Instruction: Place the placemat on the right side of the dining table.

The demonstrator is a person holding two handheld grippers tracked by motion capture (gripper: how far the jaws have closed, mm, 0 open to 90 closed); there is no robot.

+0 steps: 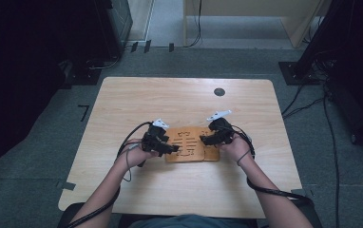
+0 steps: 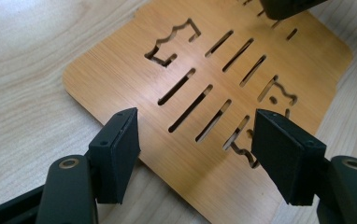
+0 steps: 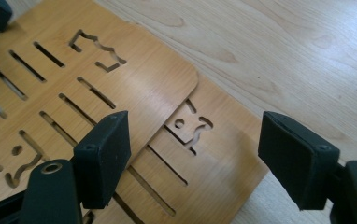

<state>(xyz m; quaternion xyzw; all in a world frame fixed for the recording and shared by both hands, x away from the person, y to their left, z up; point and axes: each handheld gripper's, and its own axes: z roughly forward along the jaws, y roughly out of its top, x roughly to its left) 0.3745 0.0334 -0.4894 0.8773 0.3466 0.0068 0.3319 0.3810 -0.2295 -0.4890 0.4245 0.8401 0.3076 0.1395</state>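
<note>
High view: two slotted wooden boards (image 1: 189,144) lie flat near the middle of the pale wood surface (image 1: 184,102), one stacked on the other, the lower one sticking out at the right. A person's forearms come in from the bottom edge. The left hand-held gripper (image 1: 169,148) sits at the boards' left edge; the right hand-held gripper (image 1: 207,139) sits at their right edge. Each carries a grey three-cornered plate and trails a black cable. A small dark round hole (image 1: 219,91) marks the surface farther back. From this height it is hard to say whether either gripper touches the wood.

Left gripper view: the upper board (image 2: 204,93) fills the middle, lying flat, with long parallel slots and jagged cut-outs. The left hand-held gripper (image 2: 197,156) hovers over the near edge with its jaws apart, released, nothing pinched between the pads; both pads appear to sit above the board rather than on it. A dark part of the other gripper shows at the top edge.

Right gripper view: the upper board (image 3: 74,74) overlaps the lower board (image 3: 209,158), which juts out towards the bare surface (image 3: 279,51). The right hand-held gripper (image 3: 193,156) stands wide and released, its jaws spanning the lower board's exposed corner, gripping nothing.
</note>
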